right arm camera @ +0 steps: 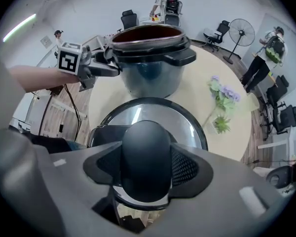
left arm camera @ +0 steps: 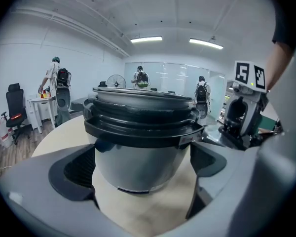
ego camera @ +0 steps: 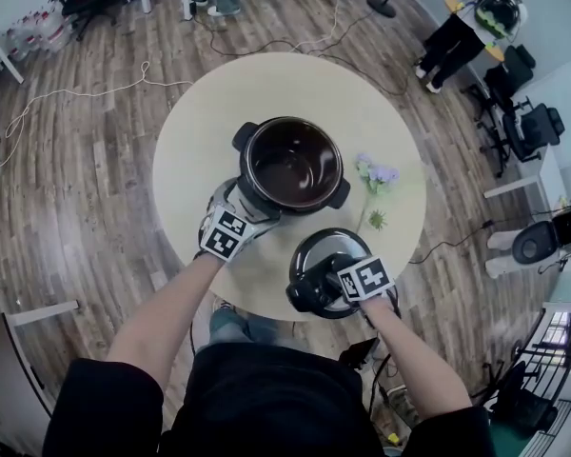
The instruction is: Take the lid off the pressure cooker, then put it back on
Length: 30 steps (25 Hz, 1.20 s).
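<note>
While the right hand-held gripper (right arm camera: 147, 164) is clamping the lid (right arm camera: 134, 116) by its knob (right arm camera: 145, 144) beside the open cooker (right arm camera: 149, 74), which the open-jawed left hand-held gripper (left arm camera: 142, 169) is loosely straddling, refitting is probably coming next, demanding careful centring.

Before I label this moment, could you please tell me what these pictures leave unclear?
Whether the lid rests on the table: head view, the lid itself and the right gripper cover its underside.
Whether the pads of the left gripper press the pressure cooker: left gripper view, contact points indistinct.
What the distant people handle: every view, too small.
</note>
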Each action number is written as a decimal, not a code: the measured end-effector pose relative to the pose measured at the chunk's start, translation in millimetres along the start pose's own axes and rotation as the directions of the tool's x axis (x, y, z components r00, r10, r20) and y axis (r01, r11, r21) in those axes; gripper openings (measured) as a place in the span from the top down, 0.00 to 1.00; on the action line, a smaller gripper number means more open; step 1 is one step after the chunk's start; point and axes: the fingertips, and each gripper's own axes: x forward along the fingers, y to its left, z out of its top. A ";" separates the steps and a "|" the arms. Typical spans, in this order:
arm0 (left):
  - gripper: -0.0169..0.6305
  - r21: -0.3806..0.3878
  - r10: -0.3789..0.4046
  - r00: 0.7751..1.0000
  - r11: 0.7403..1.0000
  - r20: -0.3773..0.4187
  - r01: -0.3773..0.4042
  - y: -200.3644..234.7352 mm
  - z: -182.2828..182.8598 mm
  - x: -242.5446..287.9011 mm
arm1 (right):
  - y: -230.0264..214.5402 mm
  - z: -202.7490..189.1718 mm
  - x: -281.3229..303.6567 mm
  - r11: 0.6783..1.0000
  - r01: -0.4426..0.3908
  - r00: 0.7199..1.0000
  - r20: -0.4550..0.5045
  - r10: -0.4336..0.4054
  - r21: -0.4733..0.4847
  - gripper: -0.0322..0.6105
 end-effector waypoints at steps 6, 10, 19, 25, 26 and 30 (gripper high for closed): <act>0.07 0.001 0.002 1.000 1.000 -0.001 -0.002 -1.2 0.5 -2.2 | 43.2 23.6 65.8 0.998 -0.015 1.000 -0.019 0.014 -0.056 0.50; 0.07 0.001 0.002 1.000 1.000 -0.007 -0.002 -1.0 0.3 -1.1 | 53.3 29.7 88.0 0.999 -0.025 0.999 -0.029 0.024 -0.046 0.51; 0.07 0.001 0.006 1.000 1.000 -0.017 -0.006 -2.7 0.6 -0.2 | 64.0 16.1 105.1 0.999 -0.040 0.997 -0.065 0.038 -0.031 0.50; 0.07 0.001 0.006 1.000 1.000 -0.016 -0.006 -4.4 0.0 -0.5 | 56.9 26.1 100.8 0.998 -0.023 1.000 -0.011 0.023 -0.064 0.51; 0.07 0.001 0.006 1.000 1.000 -0.015 -0.006 -4.6 -0.4 -0.8 | 55.9 22.1 97.5 0.999 -0.032 0.999 -0.030 0.031 -0.044 0.51; 0.07 0.001 0.005 1.000 1.000 -0.015 -0.005 -1.7 0.9 -1.1 | 37.8 22.1 74.2 1.000 -0.025 0.999 -0.043 0.026 0.002 0.51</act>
